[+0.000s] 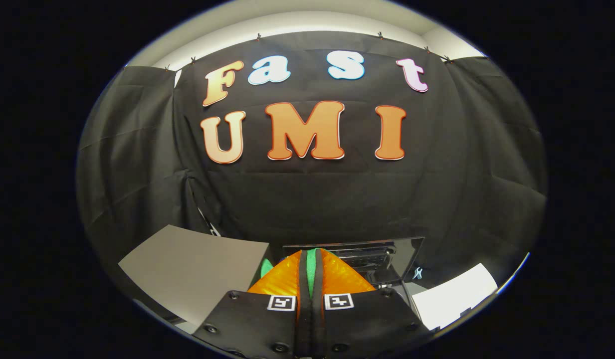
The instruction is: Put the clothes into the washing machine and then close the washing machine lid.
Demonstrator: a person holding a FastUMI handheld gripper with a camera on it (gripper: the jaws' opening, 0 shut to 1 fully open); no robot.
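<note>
Hand-held gripper raised and level, its fingers pinched on a strip of green cloth.

In the gripper view the hand-held gripper points straight toward the black cloth booth wall, lifted so that the wall takes up most of what lies ahead. Its two fingers are drawn nearly together, with only a narrow gap, and the green cloth runs up that gap, pressed from both sides; a further bit of the same green fabric peeks out just beside the left finger. Each finger base carries a small square black-and-white marker tag, a coded pattern with no readable words. Just beyond the fingertips stands the dark, glossy raised lid of the washing machine. A flat grey board lies ahead to the left of the fingers, and a white sheet lies to the right.
</note>
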